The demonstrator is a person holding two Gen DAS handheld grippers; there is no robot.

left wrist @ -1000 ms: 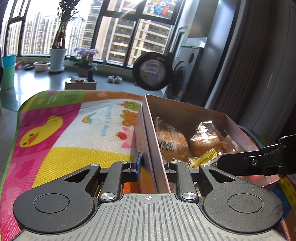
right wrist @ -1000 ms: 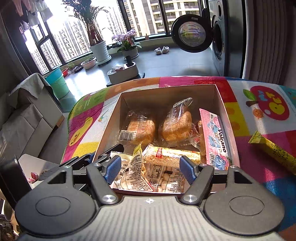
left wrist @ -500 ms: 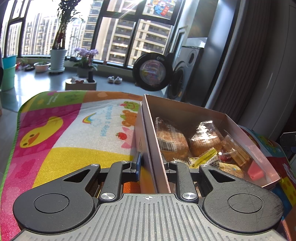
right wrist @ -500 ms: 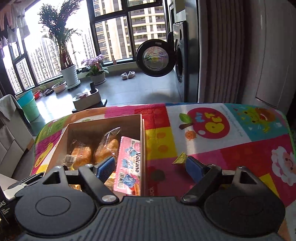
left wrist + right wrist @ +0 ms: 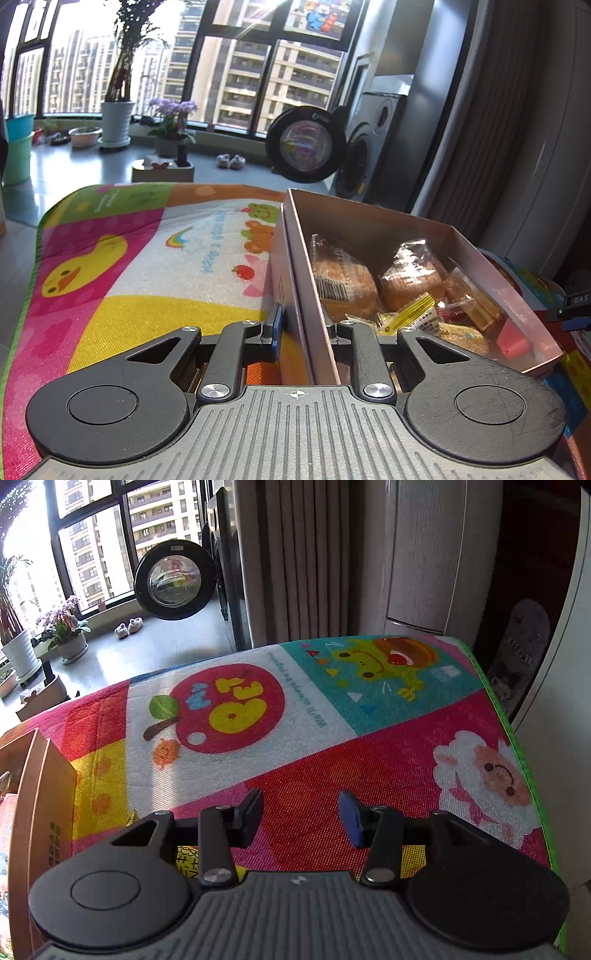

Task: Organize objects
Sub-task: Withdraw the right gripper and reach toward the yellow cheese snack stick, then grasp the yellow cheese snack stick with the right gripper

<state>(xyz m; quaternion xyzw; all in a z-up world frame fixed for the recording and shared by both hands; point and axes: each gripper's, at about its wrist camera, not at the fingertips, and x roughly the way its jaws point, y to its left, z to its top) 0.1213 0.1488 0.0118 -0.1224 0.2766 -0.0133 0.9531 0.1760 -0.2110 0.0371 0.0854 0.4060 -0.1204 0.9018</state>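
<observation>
Mat [image 5: 147, 266]; box [image 5: 369, 229] lengthwise, windowward.

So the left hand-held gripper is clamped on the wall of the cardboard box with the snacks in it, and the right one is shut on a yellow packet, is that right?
Not quite. The right hand-held gripper is open and empty over the play mat, as the right wrist view shows. The rest holds: the left hand-held gripper is clamped on the wall of the cardboard box with the snacks in it, seen in the left wrist view.

Left gripper [image 5: 303, 326] level, its fingers closed on the near wall of the cardboard box [image 5: 295, 266], right gripper [image 5: 301, 816] tilted downward, fingers spread apart, holding nothing
</observation>
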